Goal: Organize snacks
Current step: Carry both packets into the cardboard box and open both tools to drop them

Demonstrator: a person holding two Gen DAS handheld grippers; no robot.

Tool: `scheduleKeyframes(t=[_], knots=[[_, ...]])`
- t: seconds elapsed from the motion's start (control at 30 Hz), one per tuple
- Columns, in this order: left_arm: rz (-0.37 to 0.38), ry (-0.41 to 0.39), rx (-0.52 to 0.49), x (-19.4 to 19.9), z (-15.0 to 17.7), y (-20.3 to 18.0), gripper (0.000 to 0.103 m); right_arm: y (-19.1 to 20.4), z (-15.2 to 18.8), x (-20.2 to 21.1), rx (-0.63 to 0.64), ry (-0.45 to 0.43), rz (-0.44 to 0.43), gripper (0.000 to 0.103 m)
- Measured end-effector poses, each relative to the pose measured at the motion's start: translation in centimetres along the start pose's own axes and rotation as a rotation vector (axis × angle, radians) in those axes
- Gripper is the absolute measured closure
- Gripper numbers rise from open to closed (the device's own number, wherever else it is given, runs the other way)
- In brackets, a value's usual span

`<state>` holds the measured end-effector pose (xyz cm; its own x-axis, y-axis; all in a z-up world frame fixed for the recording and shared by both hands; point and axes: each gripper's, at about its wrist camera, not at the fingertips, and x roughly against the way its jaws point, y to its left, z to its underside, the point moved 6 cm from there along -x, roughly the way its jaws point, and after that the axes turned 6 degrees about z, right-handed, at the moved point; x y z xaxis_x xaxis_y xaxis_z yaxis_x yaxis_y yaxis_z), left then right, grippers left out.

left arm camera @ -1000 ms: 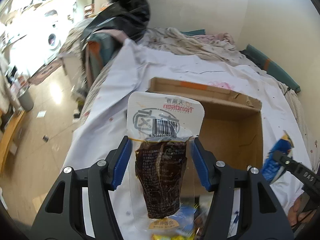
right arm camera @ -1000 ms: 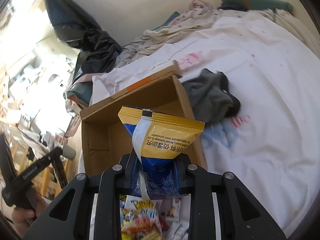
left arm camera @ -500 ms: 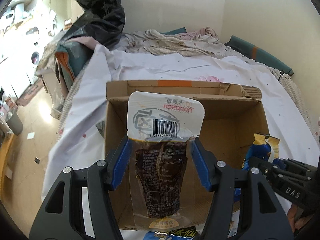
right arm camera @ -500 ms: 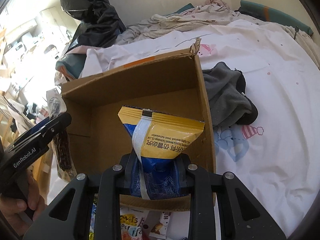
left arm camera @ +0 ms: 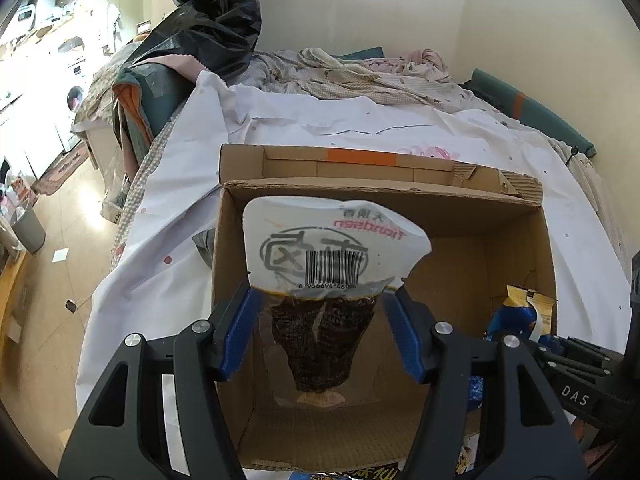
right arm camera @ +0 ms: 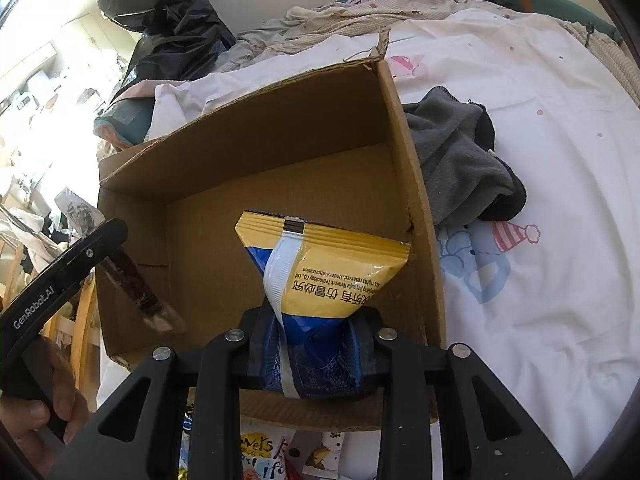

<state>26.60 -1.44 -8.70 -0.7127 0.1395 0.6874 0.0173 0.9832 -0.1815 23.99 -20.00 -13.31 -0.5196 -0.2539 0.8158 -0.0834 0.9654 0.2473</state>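
An open cardboard box (left arm camera: 516,216) lies on the white bedsheet; it also shows in the right wrist view (right arm camera: 416,184). My left gripper (left arm camera: 322,320) holds a clear packet of dark brown snack with a white barcoded top (left arm camera: 332,256) over the box's left side; its blue pads stand wide at the packet's edges. My right gripper (right arm camera: 314,344) is shut on a yellow and blue snack bag (right arm camera: 328,272) over the box's right side. That bag also shows in the left wrist view (left arm camera: 520,316), and the brown packet in the right wrist view (right arm camera: 136,284).
Several loose snack packets (right arm camera: 276,452) lie on the sheet just in front of the box. A grey garment (right arm camera: 460,160) lies against the box's right wall. A black plastic bag (left arm camera: 204,20) and rumpled bedding (left arm camera: 352,76) are behind. The floor drops away at the left (left arm camera: 44,280).
Both grippers have moved forward and down over the box with their packets. The brown packet now hangs lower into the box, and its white top has bent back.
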Motion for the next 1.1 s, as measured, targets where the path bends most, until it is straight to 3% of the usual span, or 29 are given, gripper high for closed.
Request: scheduleKeyframes(t=[0.27, 0.37, 0.4, 0.5, 0.53, 0.7, 1.1], knots=[[-0.008, 0.067, -0.008, -0.9, 0.8, -0.2, 0.043, 0.8, 0.1, -0.1, 0.008, 0.010, -0.038, 0.067], [-0.009, 0.067, -0.019, -0.8, 0.8, -0.4, 0.035, 0.8, 0.1, 0.0, -0.003, 0.018, -0.071, 0.064], [-0.009, 0.055, -0.023, -0.6, 0.6, -0.5, 0.027, 0.8, 0.0, 0.1, -0.003, 0.015, -0.071, 0.058], [-0.009, 0.020, -0.034, 0.1, 0.3, -0.7, 0.009, 1.0, -0.2, 0.7, -0.005, -0.017, -0.069, 0.016], [-0.009, 0.010, -0.036, 0.3, 0.1, -0.8, 0.006, 0.9, -0.4, 1.1, -0.009, -0.038, -0.068, 0.013], [-0.015, -0.004, -0.050, 0.7, -0.1, -1.0, 0.005, 0.6, -1.3, 2.7, -0.026, -0.107, -0.083, 0.013], [-0.015, -0.027, -0.054, 2.5, 0.3, -0.9, 0.005, -0.2, -1.3, 3.9, -0.080, -0.109, -0.072, 0.013]])
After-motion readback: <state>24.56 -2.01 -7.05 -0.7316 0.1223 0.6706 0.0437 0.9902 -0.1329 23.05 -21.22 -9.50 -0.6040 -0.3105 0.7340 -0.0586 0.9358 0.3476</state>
